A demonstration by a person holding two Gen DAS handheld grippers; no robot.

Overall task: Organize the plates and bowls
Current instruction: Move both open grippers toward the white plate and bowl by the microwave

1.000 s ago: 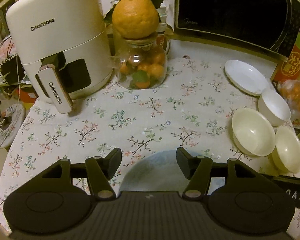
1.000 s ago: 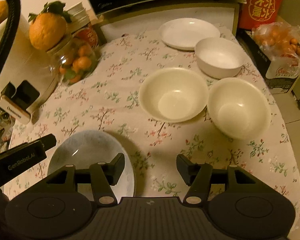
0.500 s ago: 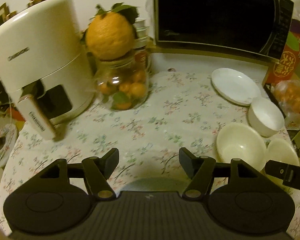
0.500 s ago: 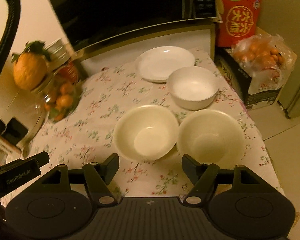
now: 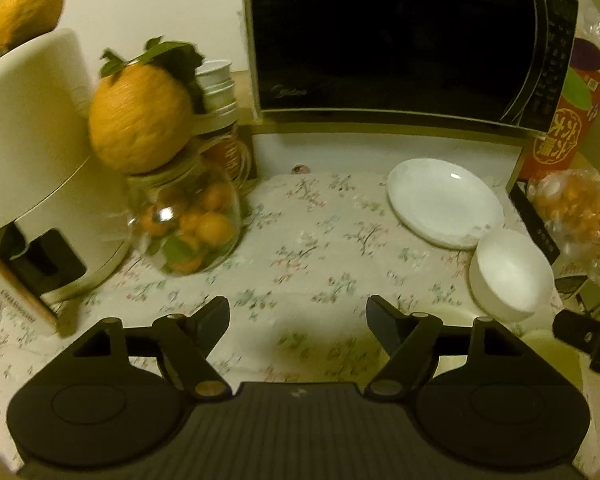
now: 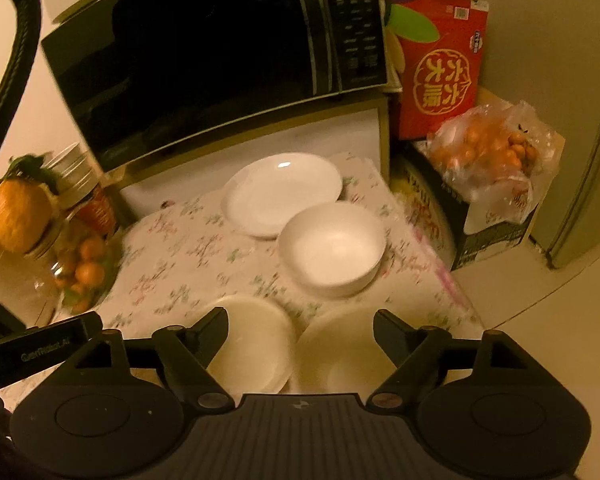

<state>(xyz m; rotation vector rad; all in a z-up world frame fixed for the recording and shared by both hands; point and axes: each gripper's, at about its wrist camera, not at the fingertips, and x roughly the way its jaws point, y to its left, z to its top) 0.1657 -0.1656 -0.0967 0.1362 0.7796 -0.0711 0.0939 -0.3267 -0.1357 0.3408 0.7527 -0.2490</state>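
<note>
Both hand-held grippers released, nothing between fingers: left hand-held gripper (image 5: 298,316) over bare floral worktop (image 5: 300,248), right hand-held gripper (image 6: 300,328) over two cream bowls (image 6: 256,340) sitting side by side, w/ rims about touching. Beyond them white bowl (image 6: 332,250), its rim just beside white plate (image 6: 282,192) nr worktop's back edge. Far: fruit jar (image 5: 184,224) at left, microwave (image 6: 220,52) behind.
</note>
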